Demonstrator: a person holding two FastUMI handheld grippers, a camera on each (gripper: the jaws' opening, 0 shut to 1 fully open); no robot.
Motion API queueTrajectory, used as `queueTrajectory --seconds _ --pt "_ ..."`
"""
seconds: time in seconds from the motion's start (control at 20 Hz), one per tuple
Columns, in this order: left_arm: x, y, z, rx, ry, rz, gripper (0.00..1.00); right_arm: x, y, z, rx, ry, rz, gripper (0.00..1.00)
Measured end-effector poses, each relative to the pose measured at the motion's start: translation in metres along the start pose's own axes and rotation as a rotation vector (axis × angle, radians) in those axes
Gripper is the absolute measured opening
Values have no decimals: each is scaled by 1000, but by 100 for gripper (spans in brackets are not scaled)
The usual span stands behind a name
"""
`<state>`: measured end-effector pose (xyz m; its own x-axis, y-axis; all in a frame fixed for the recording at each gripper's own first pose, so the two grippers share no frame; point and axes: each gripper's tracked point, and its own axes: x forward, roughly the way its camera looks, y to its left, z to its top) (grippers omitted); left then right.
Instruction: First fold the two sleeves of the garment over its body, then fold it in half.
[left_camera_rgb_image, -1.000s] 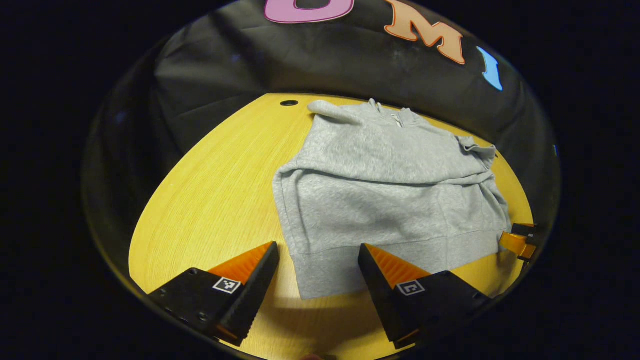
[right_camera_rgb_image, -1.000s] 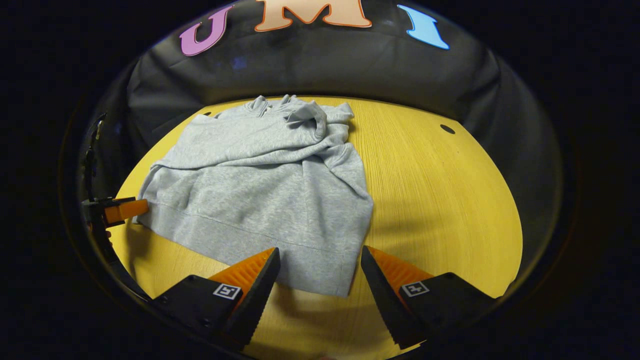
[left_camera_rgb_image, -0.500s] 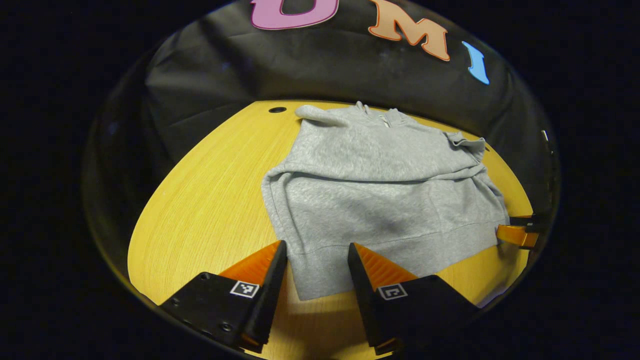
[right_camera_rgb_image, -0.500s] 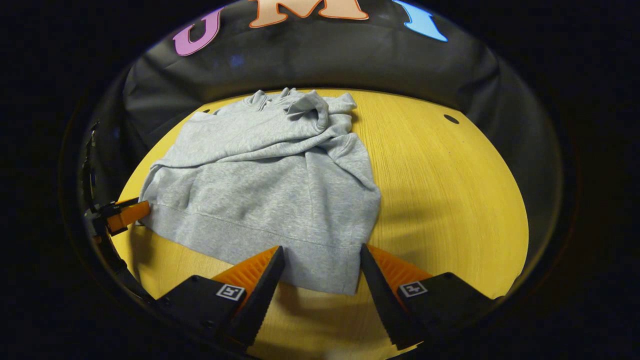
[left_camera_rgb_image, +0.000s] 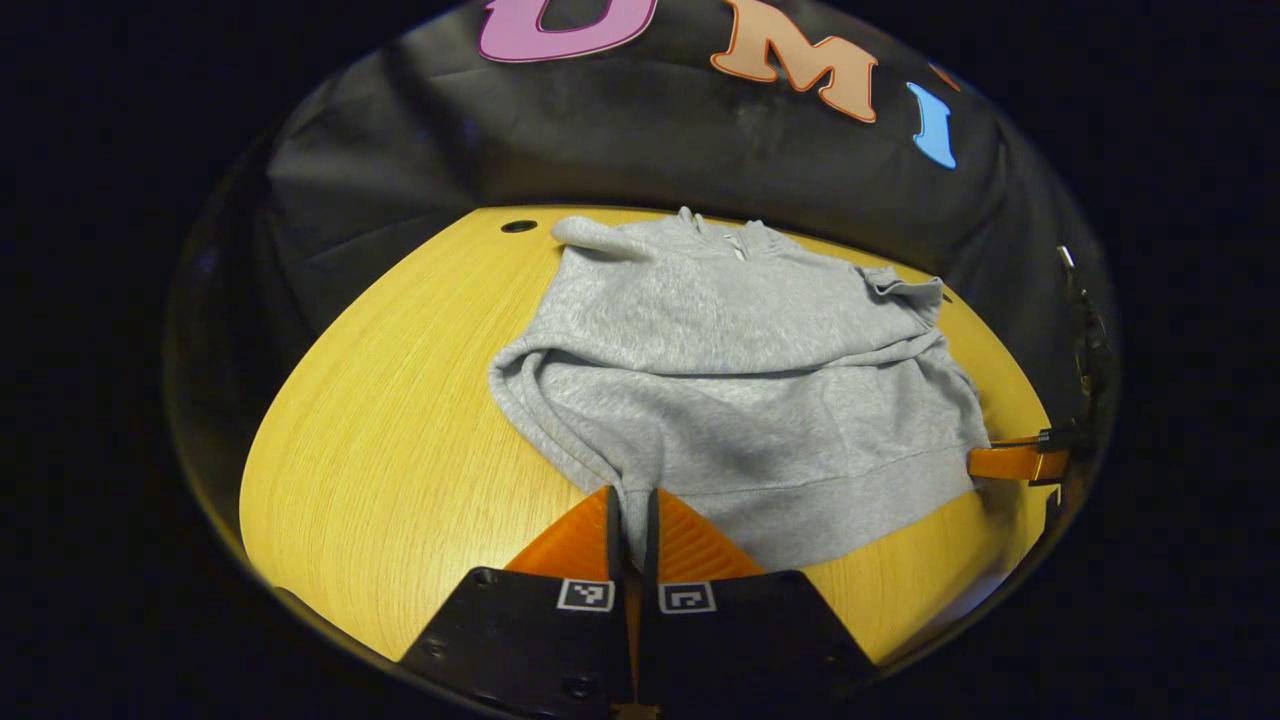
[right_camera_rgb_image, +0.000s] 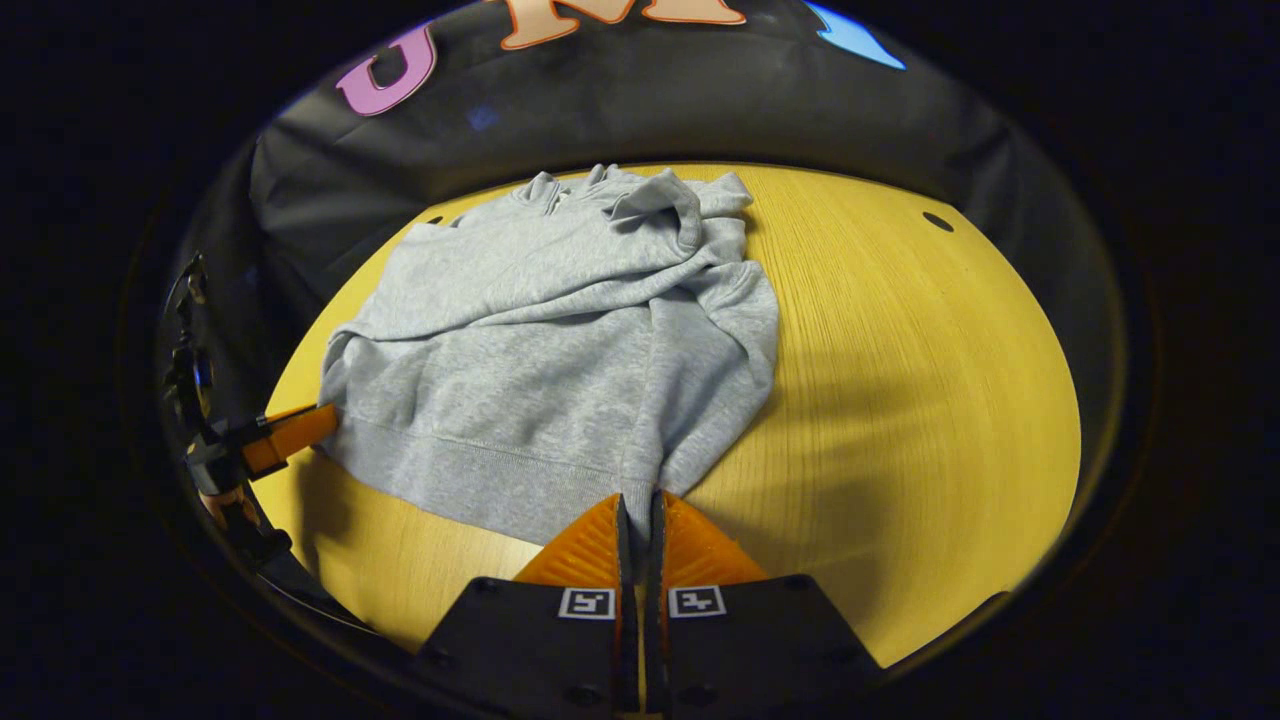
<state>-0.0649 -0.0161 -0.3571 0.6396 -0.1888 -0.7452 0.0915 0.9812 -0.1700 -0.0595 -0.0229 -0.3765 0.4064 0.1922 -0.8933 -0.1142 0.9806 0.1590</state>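
Each hand-held gripper, left (left_camera_rgb_image: 630, 515) and right (right_camera_rgb_image: 637, 520), pinches a near hem corner of the sweatshirt (left_camera_rgb_image: 740, 385).

Staged recording booth, not a home or shop. Black cloth wall (left_camera_rgb_image: 620, 140) wraps round behind, creased, hung as a backdrop; same cloth in right gripper view (right_camera_rgb_image: 600, 130). One yellow wood-grain table (left_camera_rgb_image: 400, 400) w/ rounded far edge, small dark round hole (left_camera_rgb_image: 518, 226) near the back, another hole (right_camera_rgb_image: 937, 221) on the other side. Dim surroundings, light falls on tabletop only. Setup looks like a lab/data-collection rig.
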Motion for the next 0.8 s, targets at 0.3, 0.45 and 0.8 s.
queueTrajectory --seconds 0.3,0.45,0.8 --pt "-10 -1 -8 -8 61 -6 0 -10 1 -1 23 28 30 5" --pt "-9 0 -7 -18 87 -4 0 -13 1 1 25 49 53 5" --pt "-23 -5 23 -91 52 -24 0 -34 9 31 196 15 148 5"
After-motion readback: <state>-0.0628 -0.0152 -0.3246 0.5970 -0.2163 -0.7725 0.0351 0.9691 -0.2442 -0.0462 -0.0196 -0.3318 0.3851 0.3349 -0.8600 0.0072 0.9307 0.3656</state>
